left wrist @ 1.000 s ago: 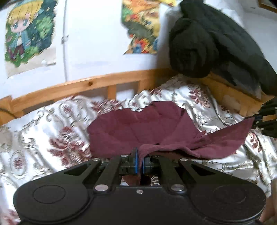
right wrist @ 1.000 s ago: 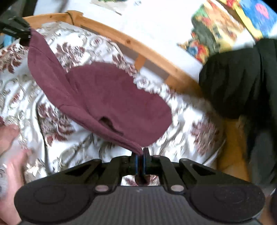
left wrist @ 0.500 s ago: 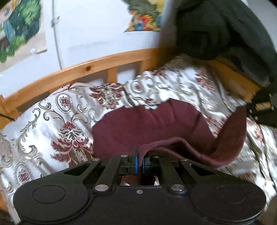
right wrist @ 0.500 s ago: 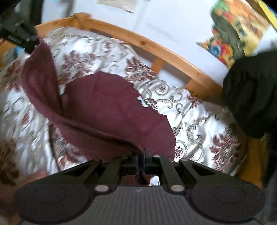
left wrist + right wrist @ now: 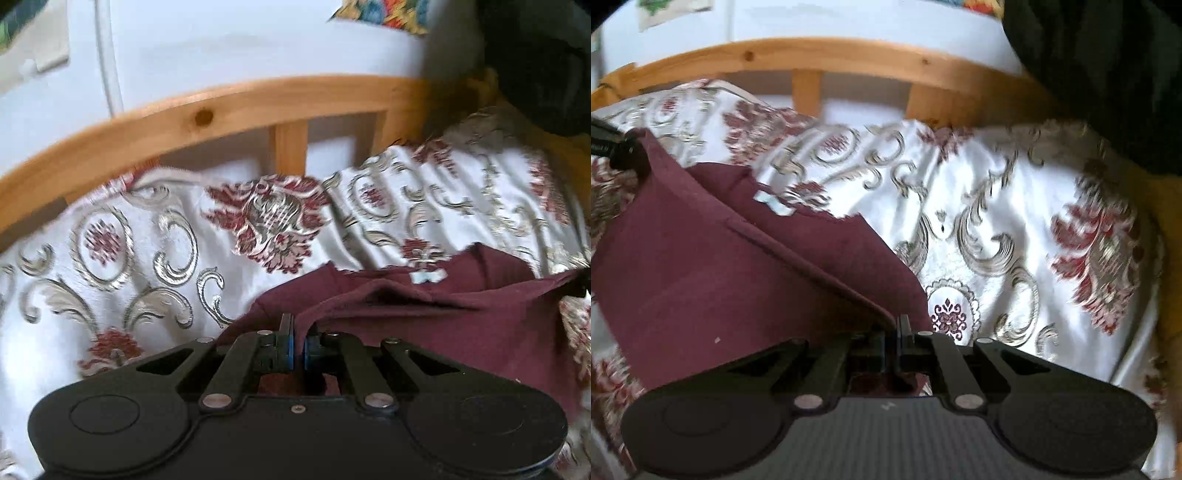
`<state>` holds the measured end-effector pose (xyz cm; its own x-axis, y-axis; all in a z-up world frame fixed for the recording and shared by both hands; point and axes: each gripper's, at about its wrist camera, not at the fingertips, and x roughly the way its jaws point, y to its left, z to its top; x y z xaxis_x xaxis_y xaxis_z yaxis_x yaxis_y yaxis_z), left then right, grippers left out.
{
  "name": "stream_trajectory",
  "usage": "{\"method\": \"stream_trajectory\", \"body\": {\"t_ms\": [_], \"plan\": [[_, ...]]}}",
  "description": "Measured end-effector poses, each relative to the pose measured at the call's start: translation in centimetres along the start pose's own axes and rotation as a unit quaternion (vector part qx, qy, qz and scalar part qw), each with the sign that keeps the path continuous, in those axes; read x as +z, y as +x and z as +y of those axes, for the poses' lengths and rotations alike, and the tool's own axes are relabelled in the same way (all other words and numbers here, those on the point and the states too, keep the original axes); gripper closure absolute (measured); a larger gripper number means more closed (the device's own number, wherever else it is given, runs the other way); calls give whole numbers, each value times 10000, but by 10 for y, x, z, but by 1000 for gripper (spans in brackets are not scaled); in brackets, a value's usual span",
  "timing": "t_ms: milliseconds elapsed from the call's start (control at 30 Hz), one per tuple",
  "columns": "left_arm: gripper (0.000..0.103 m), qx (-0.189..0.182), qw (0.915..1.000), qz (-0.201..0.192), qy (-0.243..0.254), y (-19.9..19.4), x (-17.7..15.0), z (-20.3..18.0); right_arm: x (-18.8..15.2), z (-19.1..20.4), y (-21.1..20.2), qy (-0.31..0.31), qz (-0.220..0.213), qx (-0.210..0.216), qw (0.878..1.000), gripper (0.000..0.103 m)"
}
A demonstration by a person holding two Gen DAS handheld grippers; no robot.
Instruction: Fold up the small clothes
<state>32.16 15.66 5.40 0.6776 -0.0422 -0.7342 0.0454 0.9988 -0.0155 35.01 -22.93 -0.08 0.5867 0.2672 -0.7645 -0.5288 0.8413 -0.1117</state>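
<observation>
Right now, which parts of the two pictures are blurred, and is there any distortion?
Left wrist view: motion blur smears the patterned bedspread and wooden rail, while the left gripper stays sharp. Right wrist view: similar smear on the bedspread and maroon garment; the right gripper is sharp. The fisheye bends the rail in both.

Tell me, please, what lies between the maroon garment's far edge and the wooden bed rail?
Only bare floral bedspread lies between the maroon garment and the wooden bed rail; both wrist views show it.
</observation>
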Motion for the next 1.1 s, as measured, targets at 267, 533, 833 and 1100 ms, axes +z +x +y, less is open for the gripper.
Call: {"method": "stream_trajectory", "body": {"t_ms": [267,533,833,1100], "plan": [[94,-229,9947,76,-1004,46,-14,24,-10,-20,39,1049,-82,262,9941,88],[16,-702,9760,-400,-2024,22,-41,58,-27,-37,23,2042,-571,437,9763,27],[4,-616,9897,-628,-1125,-35,-91,26,-82,1,-12,2269,-1317,230,9647,1],[4,-112,9926,-254,-1183,-41,-134,8,-108,40,-7,2248,-1362,-340,9642,1]]}}
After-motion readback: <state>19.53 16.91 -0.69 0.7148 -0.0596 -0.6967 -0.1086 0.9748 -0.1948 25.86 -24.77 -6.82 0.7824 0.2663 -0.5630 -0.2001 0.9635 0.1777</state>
